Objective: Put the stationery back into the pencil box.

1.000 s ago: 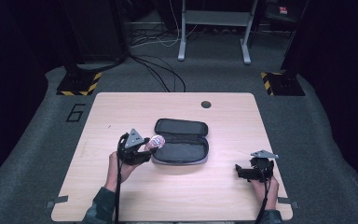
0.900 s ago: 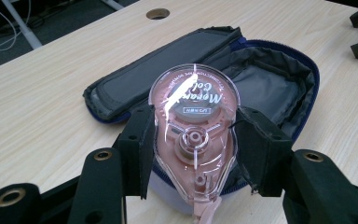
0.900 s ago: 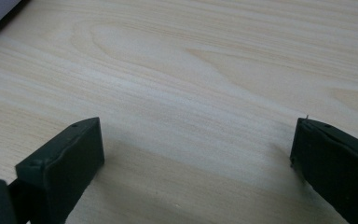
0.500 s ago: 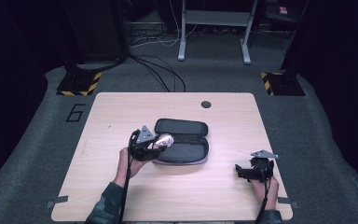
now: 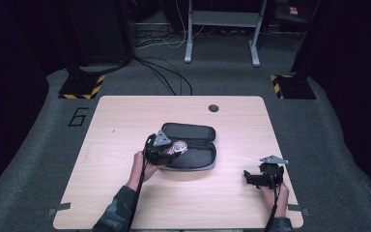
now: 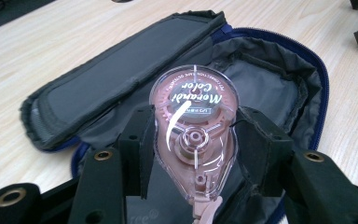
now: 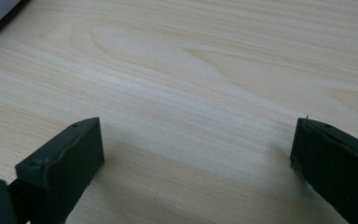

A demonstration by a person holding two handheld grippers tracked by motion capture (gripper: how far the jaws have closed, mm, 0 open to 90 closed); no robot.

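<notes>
A black zip pouch [image 5: 189, 147] lies open in the middle of the wooden table [image 5: 125, 116], lid flap folded back toward the far side. My left gripper [image 5: 174, 150] is shut on a clear pinkish correction-tape dispenser [image 6: 193, 135], gripped by its flat sides. It hovers over the pouch's [image 6: 270, 84] open grey-lined cavity at its left end. The dispenser [image 5: 178, 146] shows as a pale spot in the high view. My right gripper [image 5: 249, 178] rests low at the table's right front, open, with bare wood [image 7: 191, 93] between its jaws.
A round cable hole [image 5: 213, 108] sits near the table's far edge. Beyond the table are dark carpet, loose cables [image 5: 166, 77], a desk frame [image 5: 221, 29] and hazard-striped bases [image 5: 83, 87]. Tape tabs mark the table's front corners.
My left gripper has carried the tape dispenser to the right and slightly down, from beside the pouch's left end to over its open cavity. The right gripper has stayed still.
</notes>
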